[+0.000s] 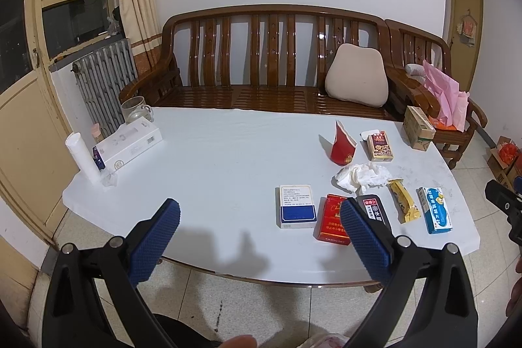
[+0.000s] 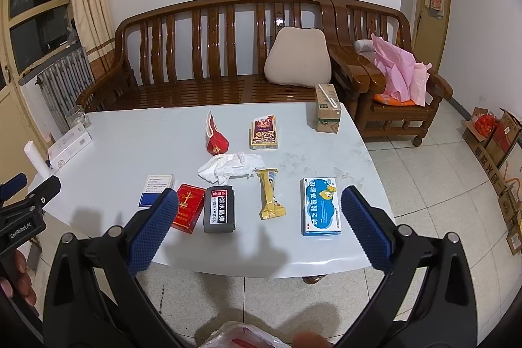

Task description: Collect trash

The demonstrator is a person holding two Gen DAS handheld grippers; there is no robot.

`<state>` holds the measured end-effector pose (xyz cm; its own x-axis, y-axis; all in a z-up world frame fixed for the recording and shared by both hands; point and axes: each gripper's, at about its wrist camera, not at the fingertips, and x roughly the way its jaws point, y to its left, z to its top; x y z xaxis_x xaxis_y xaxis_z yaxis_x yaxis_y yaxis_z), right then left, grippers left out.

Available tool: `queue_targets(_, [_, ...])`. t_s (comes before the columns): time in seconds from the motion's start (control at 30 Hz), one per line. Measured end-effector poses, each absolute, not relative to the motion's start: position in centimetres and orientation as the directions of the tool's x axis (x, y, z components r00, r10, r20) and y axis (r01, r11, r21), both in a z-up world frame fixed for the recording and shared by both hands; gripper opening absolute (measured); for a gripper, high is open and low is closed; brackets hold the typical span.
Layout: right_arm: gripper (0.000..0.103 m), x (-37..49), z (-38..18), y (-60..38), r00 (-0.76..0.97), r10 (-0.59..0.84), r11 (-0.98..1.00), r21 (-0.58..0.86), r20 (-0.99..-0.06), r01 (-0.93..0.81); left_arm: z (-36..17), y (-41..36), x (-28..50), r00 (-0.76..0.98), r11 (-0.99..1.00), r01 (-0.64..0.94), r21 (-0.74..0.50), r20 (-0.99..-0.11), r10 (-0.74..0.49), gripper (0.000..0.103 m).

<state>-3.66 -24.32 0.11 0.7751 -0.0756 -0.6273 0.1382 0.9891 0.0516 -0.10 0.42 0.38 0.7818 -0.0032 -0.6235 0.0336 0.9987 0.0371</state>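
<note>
Trash lies on the white table (image 2: 163,132): a crumpled tissue (image 2: 230,168), a torn red paper cup (image 2: 215,136), a yellow snack wrapper (image 2: 270,198), a black box (image 2: 219,212), a red cigarette pack (image 2: 186,206), a blue-and-white medicine box (image 2: 321,206), a white-and-blue box (image 2: 156,189), a brown snack box (image 2: 264,132) and a drink carton (image 2: 328,108). My right gripper (image 2: 257,224) is open and empty above the table's near edge. My left gripper (image 1: 259,230) is open and empty, left of the white-and-blue box (image 1: 297,206). A plastic bag (image 2: 241,336) shows at the bottom.
A wooden bench (image 2: 208,54) with a beige cushion (image 2: 298,57) stands behind the table. An armchair holds pink paper (image 2: 401,70). A glass mug (image 1: 135,108), a white box (image 1: 129,144) and a white roll (image 1: 81,158) sit at the table's left end. Cardboard boxes (image 2: 496,139) line the right floor.
</note>
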Motion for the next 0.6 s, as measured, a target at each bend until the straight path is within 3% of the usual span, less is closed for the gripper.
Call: queue_targets(0.6, [0.098, -3.57, -0.14, -24.26, 0.774, -0.080, 0.988, 0.051, -0.629, 0.143, 0.11, 0.44, -0.01, 0.778, 0.999, 0.036, 0.034, -0.629, -0.007, 0.096])
